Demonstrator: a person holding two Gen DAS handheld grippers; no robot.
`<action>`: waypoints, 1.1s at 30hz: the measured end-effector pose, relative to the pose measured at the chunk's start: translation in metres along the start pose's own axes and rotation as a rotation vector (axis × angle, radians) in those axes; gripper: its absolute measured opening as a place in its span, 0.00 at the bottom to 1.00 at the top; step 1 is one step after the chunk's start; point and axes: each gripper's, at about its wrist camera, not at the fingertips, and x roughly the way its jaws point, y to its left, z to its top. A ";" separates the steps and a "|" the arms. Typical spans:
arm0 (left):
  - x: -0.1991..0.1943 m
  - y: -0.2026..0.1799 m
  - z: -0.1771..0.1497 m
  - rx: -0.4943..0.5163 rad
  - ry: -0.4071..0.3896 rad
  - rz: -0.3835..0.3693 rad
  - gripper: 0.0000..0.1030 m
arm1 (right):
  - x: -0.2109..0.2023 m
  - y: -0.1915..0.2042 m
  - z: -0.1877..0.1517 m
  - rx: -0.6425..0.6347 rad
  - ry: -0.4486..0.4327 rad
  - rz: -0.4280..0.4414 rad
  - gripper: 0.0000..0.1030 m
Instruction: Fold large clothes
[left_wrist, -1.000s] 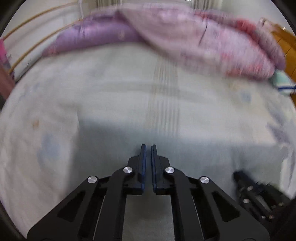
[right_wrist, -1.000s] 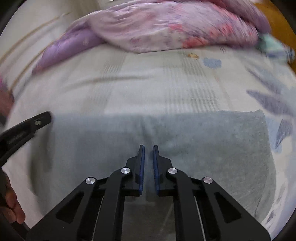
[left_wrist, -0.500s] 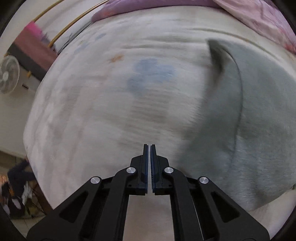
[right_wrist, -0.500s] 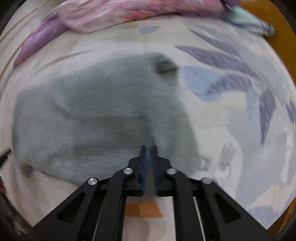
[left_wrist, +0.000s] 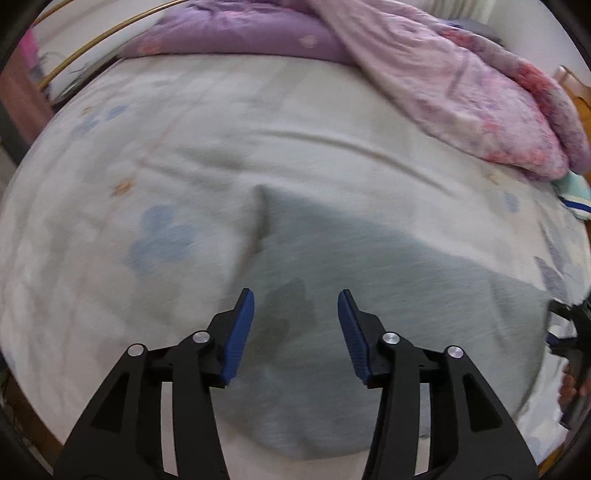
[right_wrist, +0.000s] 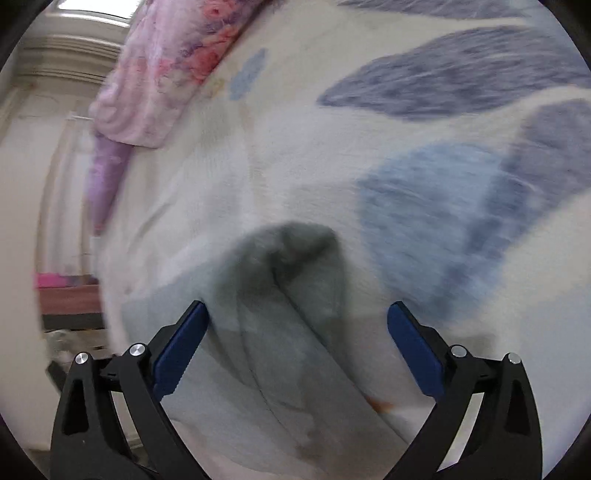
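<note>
The soft grey folded garment (left_wrist: 369, 295) is laid on the pale patterned bedsheet (left_wrist: 258, 110), lower centre of frame; both left gripper (left_wrist: 296, 303) and right gripper (right_wrist: 297, 314), jaws just opened, are released above it

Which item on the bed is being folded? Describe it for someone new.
Start at the bed's pale printed sheet. At its near edge, below the pink floral quilt, lies the grey garment. It is the only plain grey cloth there, without any print.
</note>
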 end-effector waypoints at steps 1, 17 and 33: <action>0.003 -0.009 0.003 0.015 0.008 -0.023 0.51 | 0.008 -0.002 -0.001 0.018 0.044 0.060 0.92; 0.035 -0.123 0.061 0.180 0.163 -0.221 0.13 | 0.013 0.028 -0.038 0.191 0.124 -0.111 0.25; 0.144 -0.142 0.014 0.162 0.715 -0.092 0.01 | 0.035 0.030 -0.033 0.233 0.166 -0.243 0.33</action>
